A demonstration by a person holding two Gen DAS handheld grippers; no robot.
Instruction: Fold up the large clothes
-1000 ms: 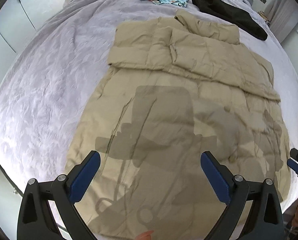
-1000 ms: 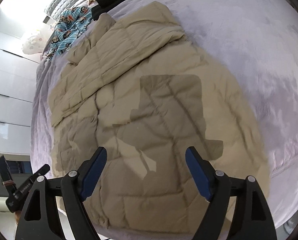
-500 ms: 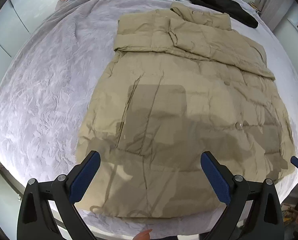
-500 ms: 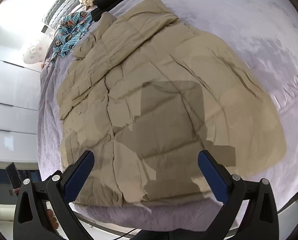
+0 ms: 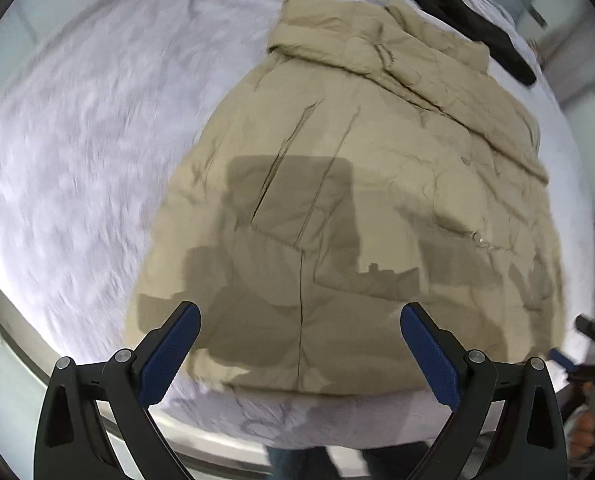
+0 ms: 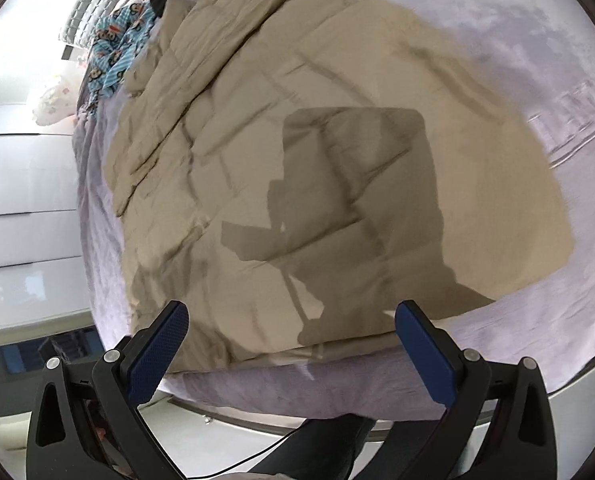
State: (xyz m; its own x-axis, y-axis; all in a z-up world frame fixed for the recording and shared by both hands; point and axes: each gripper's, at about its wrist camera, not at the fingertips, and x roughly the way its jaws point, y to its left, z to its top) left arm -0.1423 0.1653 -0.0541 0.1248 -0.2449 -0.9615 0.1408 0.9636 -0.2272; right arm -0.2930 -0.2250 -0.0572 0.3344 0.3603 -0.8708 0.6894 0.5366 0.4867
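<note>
Jacket (image 5: 377, 200) flat on bed (image 5: 77, 140) | hem nearest, collar far | both hand-held grippers wide, empty

The big tan coat (image 5: 377, 184) in front of each hand-held gripper is puffy cloth, matt and full of soft wrinkles and sewn lines. The bed cover (image 5: 77, 152) under it is fuzzy, pale purple cloth. The left hand-held gripper (image 5: 299, 352) is matt black plastic with small shiny metal screws. Its blue pads (image 5: 169, 354) look bumpy and rubbery. The right hand-held gripper (image 6: 291, 348) looks the same.
</note>
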